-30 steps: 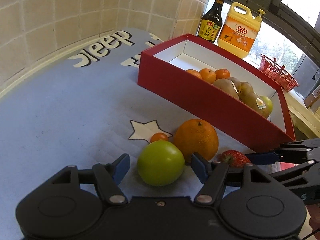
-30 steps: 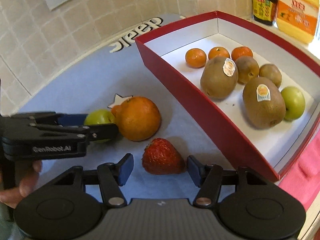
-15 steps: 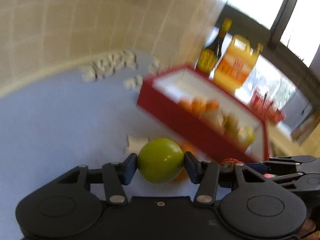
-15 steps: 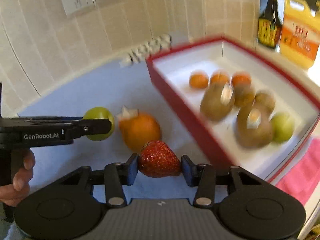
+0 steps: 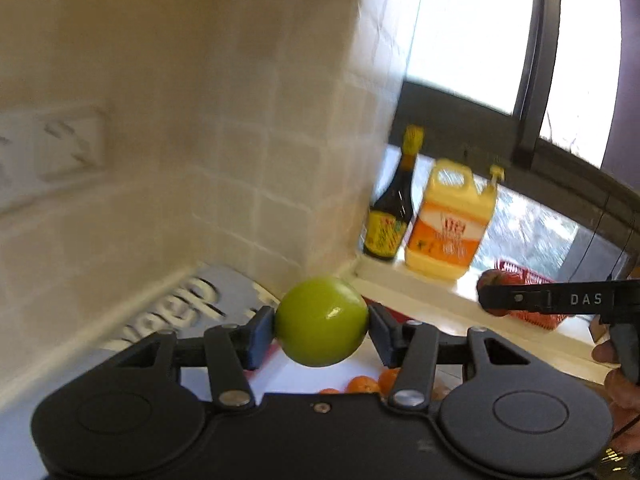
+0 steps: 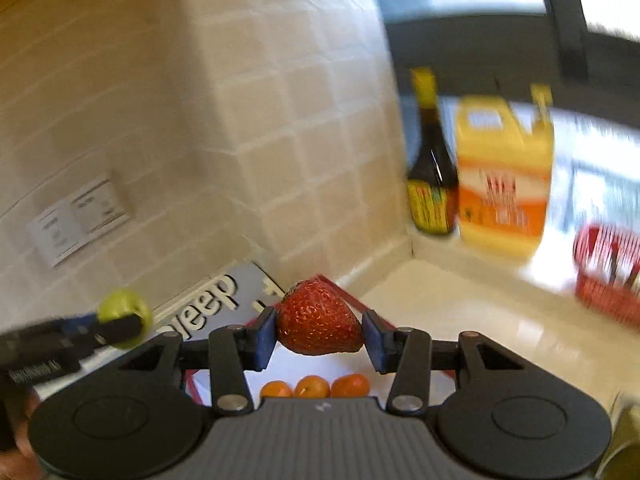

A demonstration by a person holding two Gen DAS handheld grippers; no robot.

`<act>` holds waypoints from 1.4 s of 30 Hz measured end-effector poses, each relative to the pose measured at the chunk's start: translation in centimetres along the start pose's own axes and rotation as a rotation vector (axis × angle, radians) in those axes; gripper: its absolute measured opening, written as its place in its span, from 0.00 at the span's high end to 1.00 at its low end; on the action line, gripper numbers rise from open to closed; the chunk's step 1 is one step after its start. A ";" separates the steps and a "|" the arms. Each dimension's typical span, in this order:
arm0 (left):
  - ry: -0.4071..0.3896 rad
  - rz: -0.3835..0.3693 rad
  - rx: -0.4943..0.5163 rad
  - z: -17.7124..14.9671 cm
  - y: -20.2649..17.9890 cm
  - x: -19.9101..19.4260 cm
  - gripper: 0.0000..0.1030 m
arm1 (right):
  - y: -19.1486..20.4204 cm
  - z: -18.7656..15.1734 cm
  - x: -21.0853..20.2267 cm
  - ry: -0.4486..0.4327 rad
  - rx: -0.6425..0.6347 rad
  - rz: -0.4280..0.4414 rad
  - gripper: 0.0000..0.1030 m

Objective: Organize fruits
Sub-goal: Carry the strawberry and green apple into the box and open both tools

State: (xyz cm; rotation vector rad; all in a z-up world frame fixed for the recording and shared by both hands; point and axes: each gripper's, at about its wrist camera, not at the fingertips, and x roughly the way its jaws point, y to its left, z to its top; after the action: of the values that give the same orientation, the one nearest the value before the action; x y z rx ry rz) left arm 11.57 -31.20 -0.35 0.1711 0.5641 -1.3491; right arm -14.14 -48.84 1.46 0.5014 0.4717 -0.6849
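Observation:
My left gripper (image 5: 321, 330) is shut on a green apple (image 5: 321, 326) and holds it in the air above the red box. The box is mostly hidden below it. Small oranges (image 5: 362, 385) in the box peek out under the fingers. My right gripper (image 6: 319, 330) is shut on a red strawberry (image 6: 319, 318), also lifted above the box, whose red rim (image 6: 352, 300) shows behind it. Three small oranges (image 6: 314, 386) lie in the box below. The left gripper with the apple (image 6: 124, 312) shows at the left of the right wrist view.
A dark sauce bottle (image 5: 390, 208) and a yellow detergent jug (image 5: 452, 220) stand on the window ledge. A small red basket (image 6: 608, 276) sits at the right. The tiled wall (image 5: 200, 120) is close ahead. The blue mat (image 6: 216, 300) lies below.
Both grippers closed on their fruit, the left on the apple and the right on the strawberry, and lifted them off the mat up over the red box.

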 end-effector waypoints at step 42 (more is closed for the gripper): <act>0.200 -0.111 0.020 3.3 -1.3 2.5 0.22 | 2.3 -2.9 3.4 0.097 -0.139 -0.248 0.44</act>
State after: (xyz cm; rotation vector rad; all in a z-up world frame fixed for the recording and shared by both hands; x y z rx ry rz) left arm 11.52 -35.10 1.50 0.2964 0.7369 -1.4552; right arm -10.91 -47.29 -2.06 0.3487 0.6756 -0.8609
